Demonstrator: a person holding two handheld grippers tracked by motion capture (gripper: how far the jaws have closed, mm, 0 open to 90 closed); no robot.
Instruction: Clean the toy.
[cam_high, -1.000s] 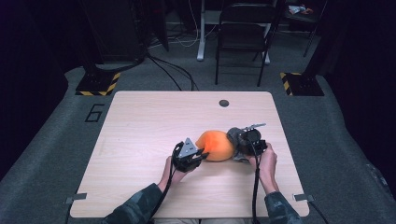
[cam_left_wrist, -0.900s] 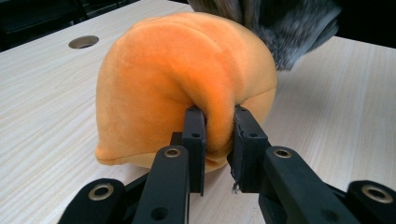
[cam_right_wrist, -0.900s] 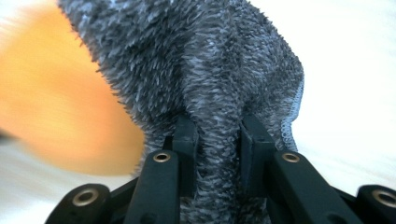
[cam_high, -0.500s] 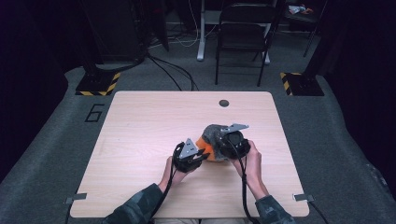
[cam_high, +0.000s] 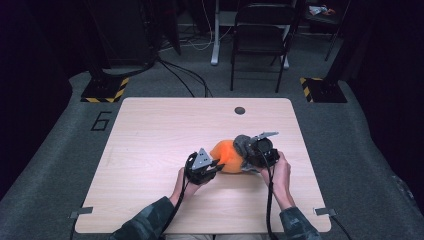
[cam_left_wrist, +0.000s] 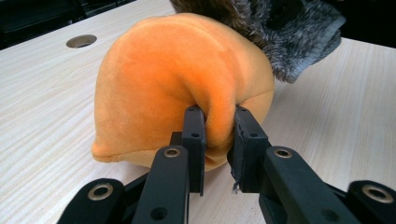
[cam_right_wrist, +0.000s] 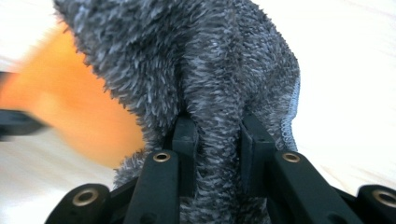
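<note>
2 pinches on soft fabric, either liable to slip. Left gripper (cam_left_wrist: 212, 135) clamped on a thin fold of the orange plush cushion (cam_left_wrist: 177, 79); right gripper (cam_right_wrist: 217, 140) clamped on a tuft of the grey furry cover (cam_right_wrist: 196, 60). Likely trouble: a pull on so little pile could strip the tuft from between the right jaws, or drag the whole bundle across the table (cam_high: 150, 130) rather than shift cover against cushion. Also possible: the orange fold creeping out of the left pinch if tugged hard, since velvety cloth gives little purchase. Cushion near the table's middle, between both grippers, its left end in the left pinch, its right end under the grey cover draped over the top and far side.
</note>
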